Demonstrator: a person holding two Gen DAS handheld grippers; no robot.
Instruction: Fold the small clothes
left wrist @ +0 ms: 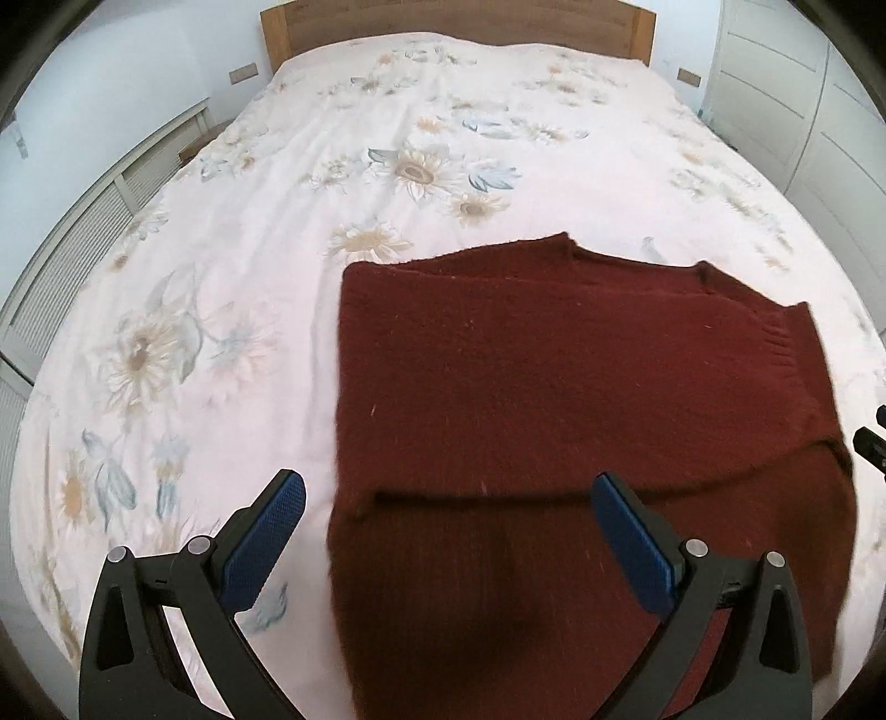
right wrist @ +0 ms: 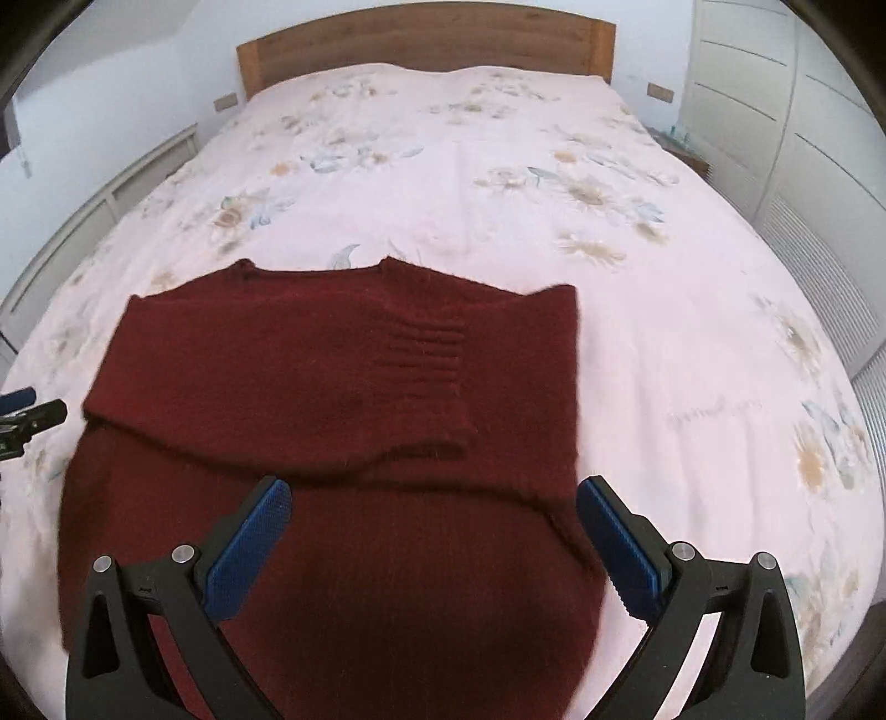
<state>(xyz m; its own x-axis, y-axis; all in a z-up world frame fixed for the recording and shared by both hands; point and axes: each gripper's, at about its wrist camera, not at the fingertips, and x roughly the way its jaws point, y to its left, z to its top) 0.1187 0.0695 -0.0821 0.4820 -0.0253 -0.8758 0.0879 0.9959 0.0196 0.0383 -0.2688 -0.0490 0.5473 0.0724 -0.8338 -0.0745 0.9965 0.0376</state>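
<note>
A dark red knitted sweater lies flat on the bed, its sleeves folded across the body; it also shows in the right wrist view. A ribbed cuff lies on top near the middle. My left gripper is open and empty, hovering over the sweater's lower left part. My right gripper is open and empty over the sweater's lower right part. The tip of the right gripper shows at the left wrist view's right edge, and the left gripper's tip at the right wrist view's left edge.
The bed has a pale pink floral cover and a wooden headboard. A white radiator cover runs along the left. White wardrobe doors stand on the right.
</note>
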